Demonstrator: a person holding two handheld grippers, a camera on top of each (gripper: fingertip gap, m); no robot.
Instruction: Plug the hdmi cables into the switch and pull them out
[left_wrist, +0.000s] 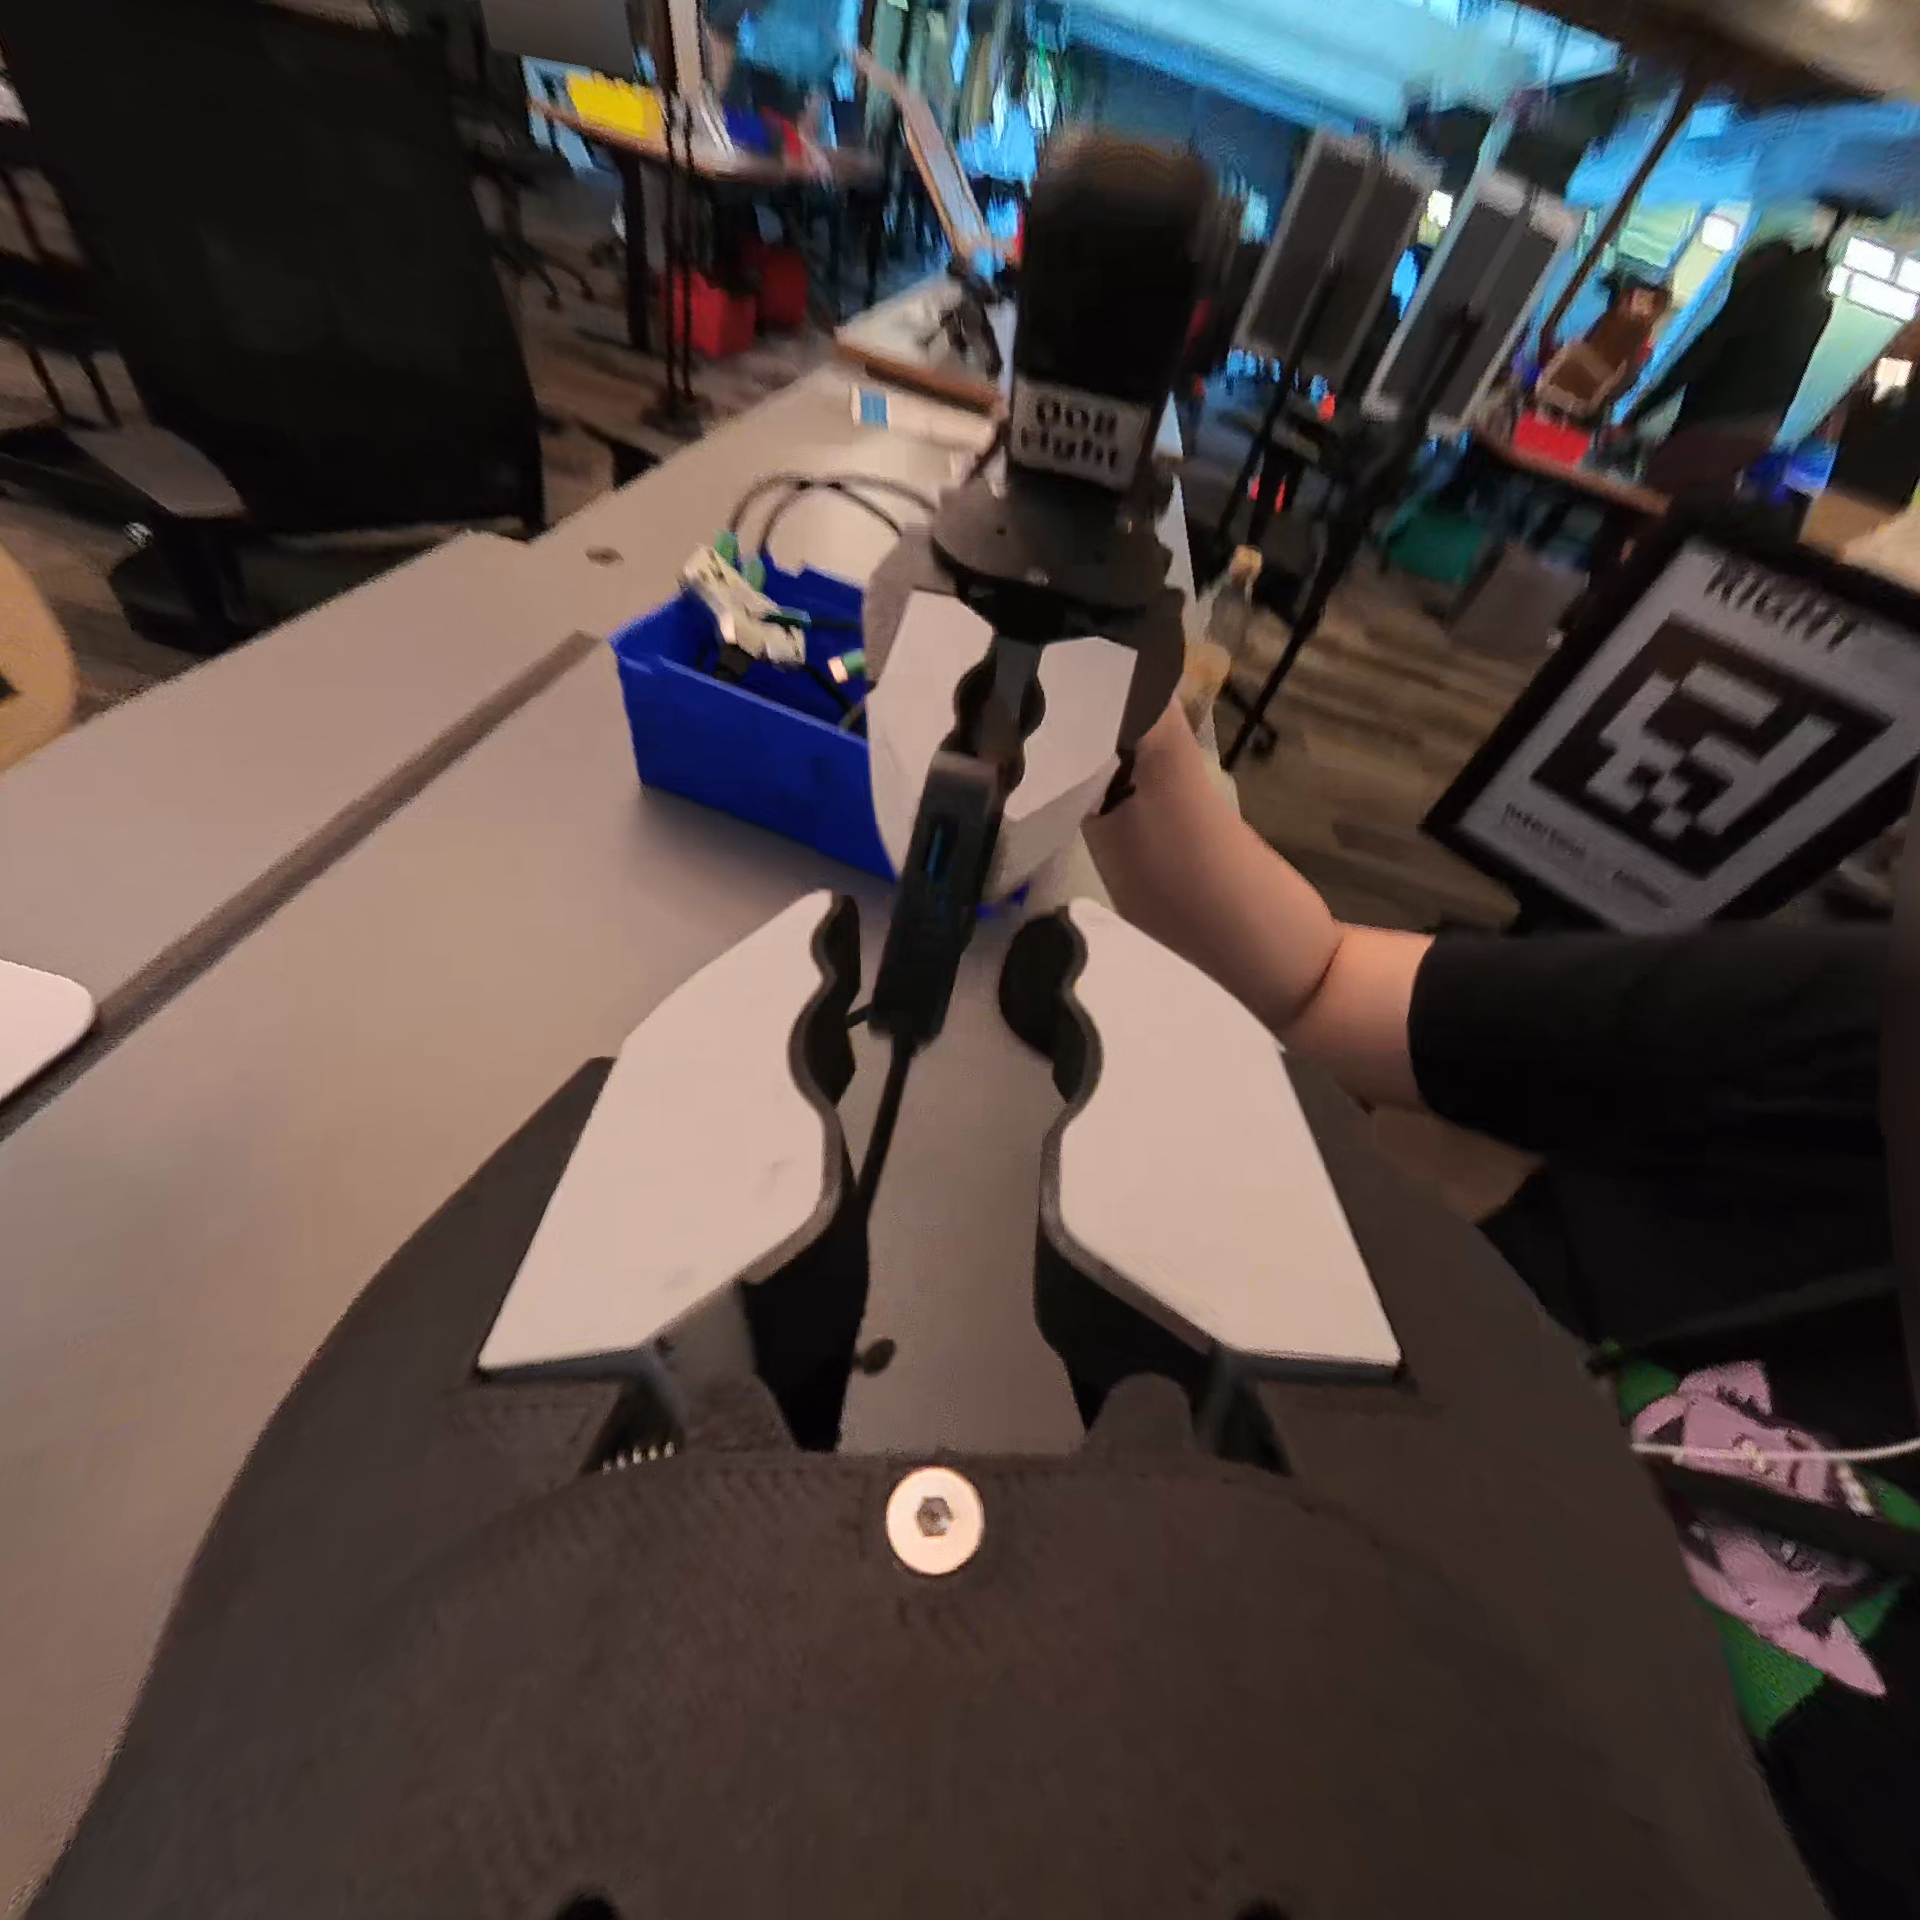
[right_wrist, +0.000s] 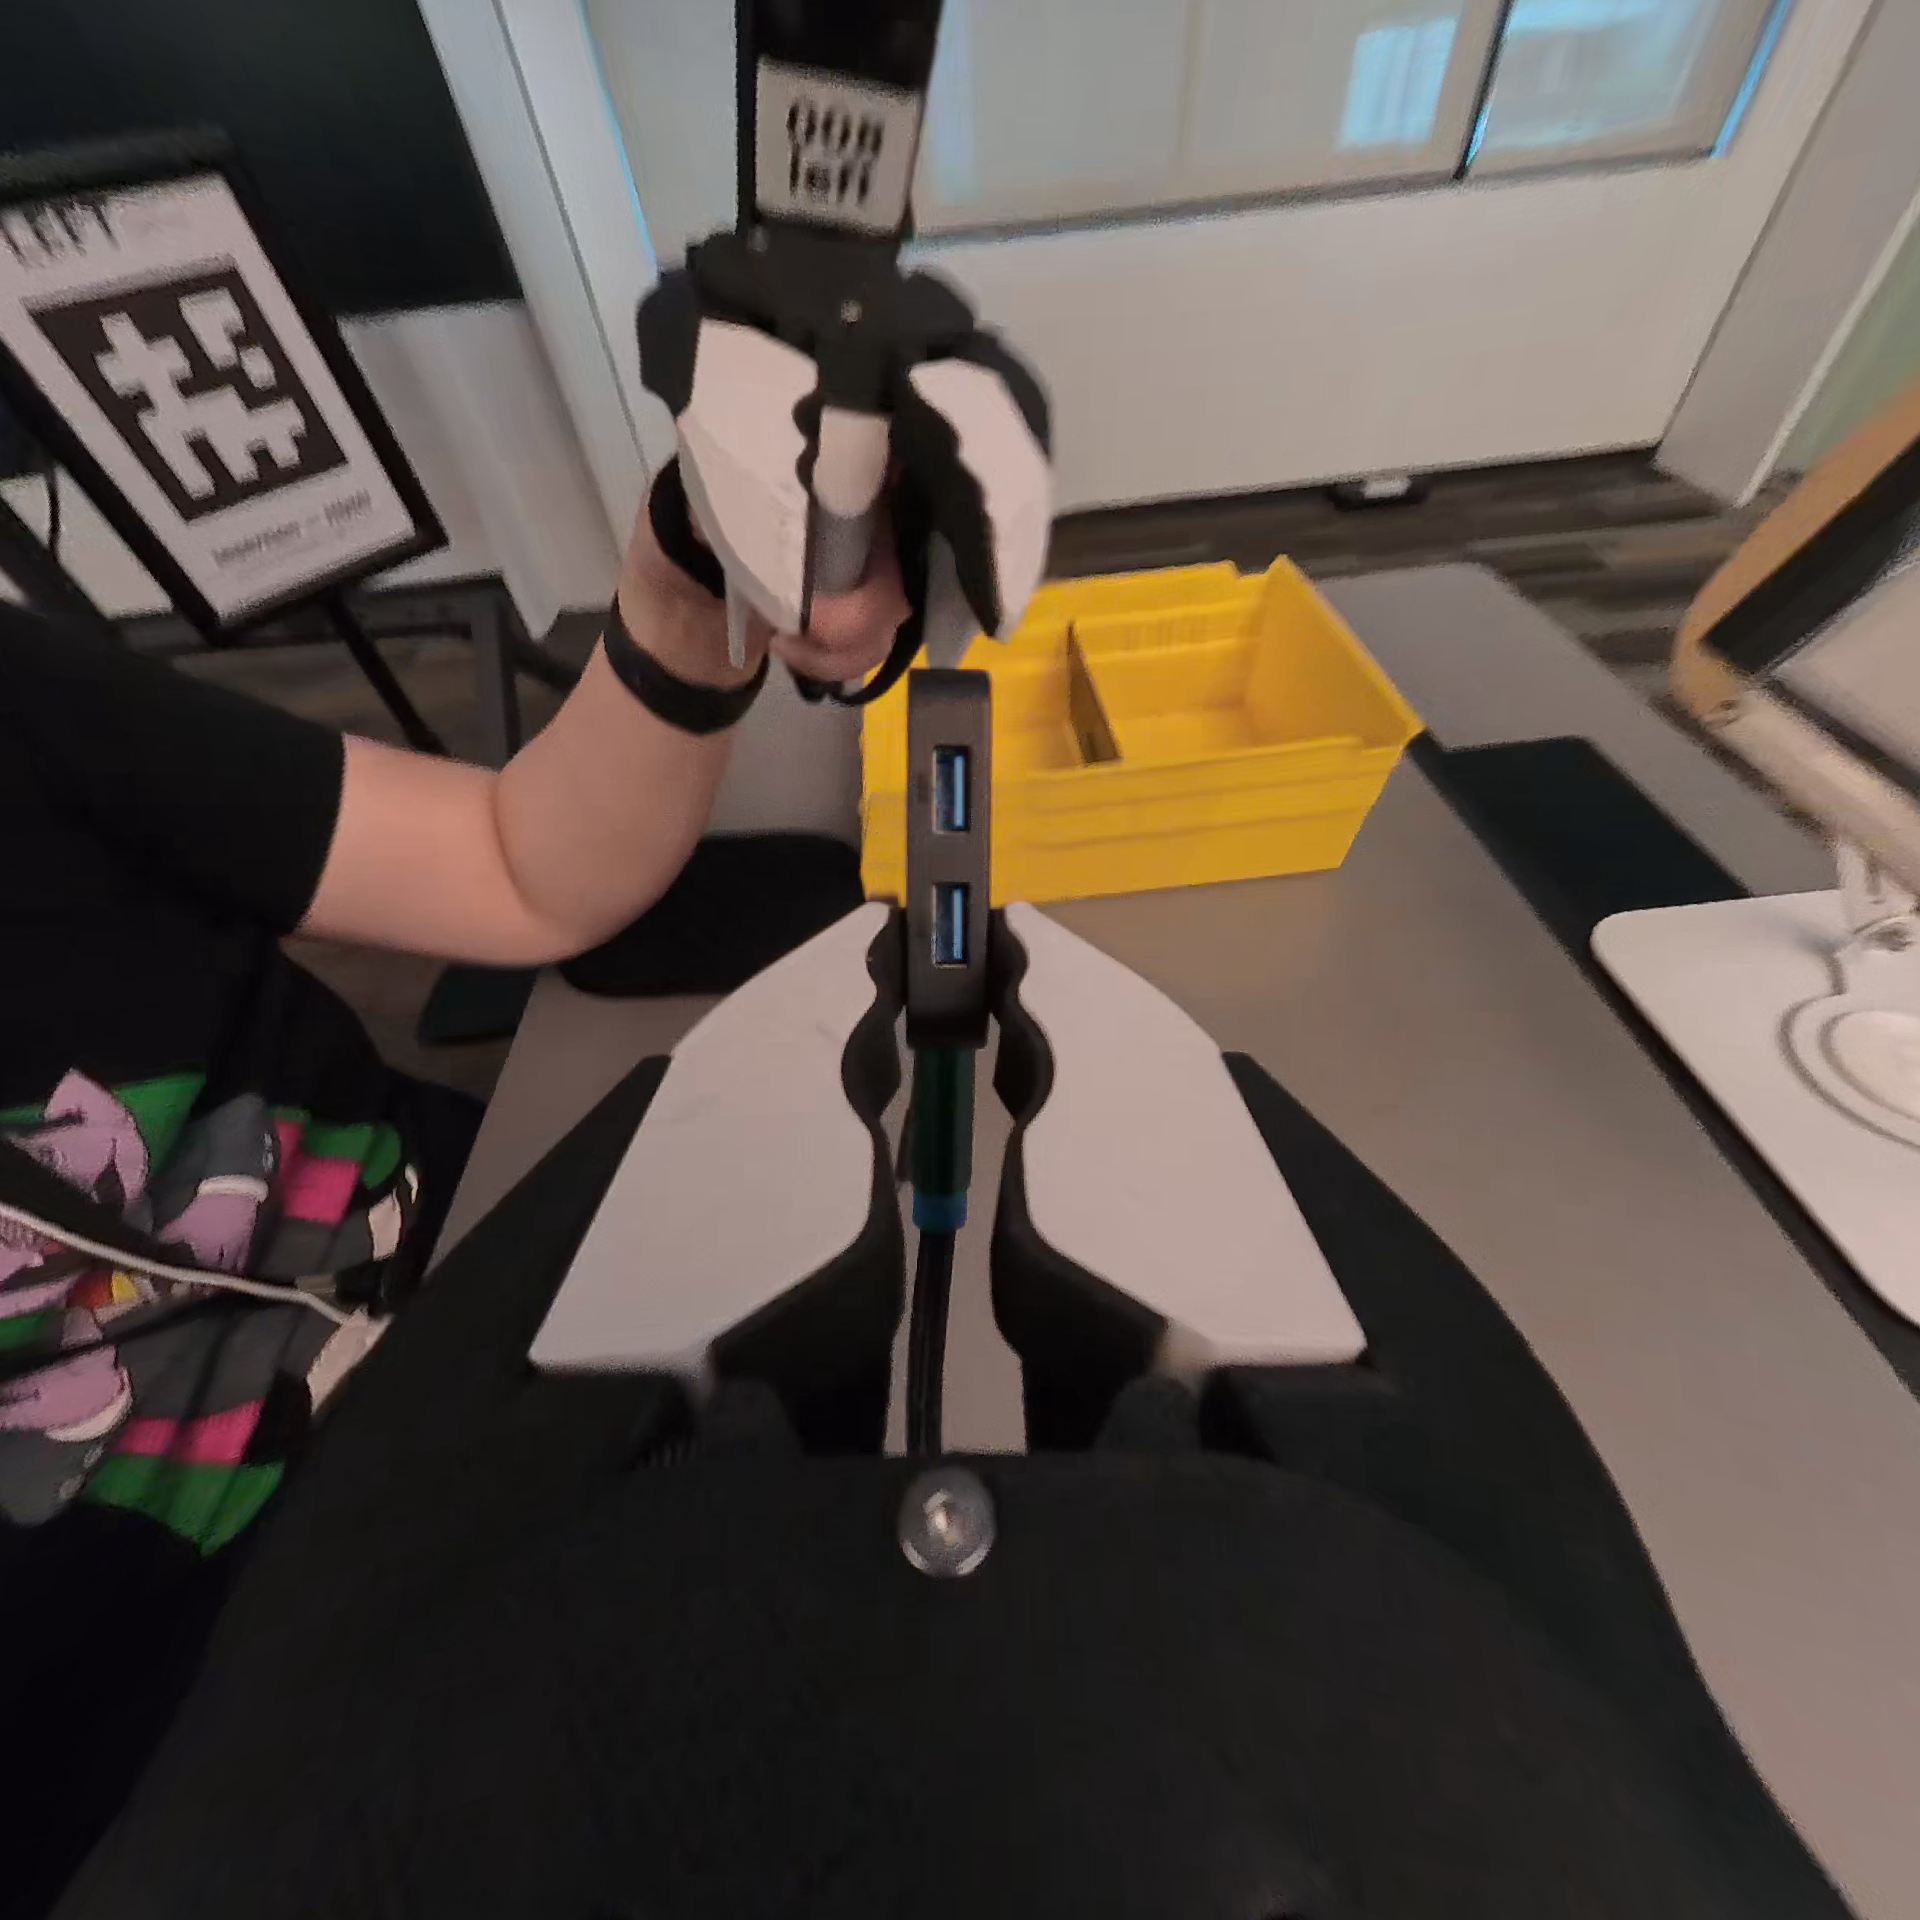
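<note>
The black switch (right_wrist: 948, 831) is a slim bar with two blue ports, held in the air over the grey table (right_wrist: 1351, 1091). My right gripper (right_wrist: 945, 940) is shut on its near end. A green-black cable plug (right_wrist: 942, 1127) with a blue band sits in that end, and its cable runs back between my fingers. In the left wrist view the switch (left_wrist: 928, 914) hangs between the tips of my left gripper (left_wrist: 945, 925), which is open and not touching it. A thin black cable (left_wrist: 883, 1132) trails from the switch between the left fingers. The right gripper (left_wrist: 1003, 727) shows beyond it.
A blue bin (left_wrist: 748, 748) with several loose cables stands on the table (left_wrist: 312, 935) behind the switch. A yellow bin (right_wrist: 1195, 790) stands on the far side. A white monitor base (right_wrist: 1766, 1060) is at the right. Marker boards (left_wrist: 1683, 748) stand beside the table.
</note>
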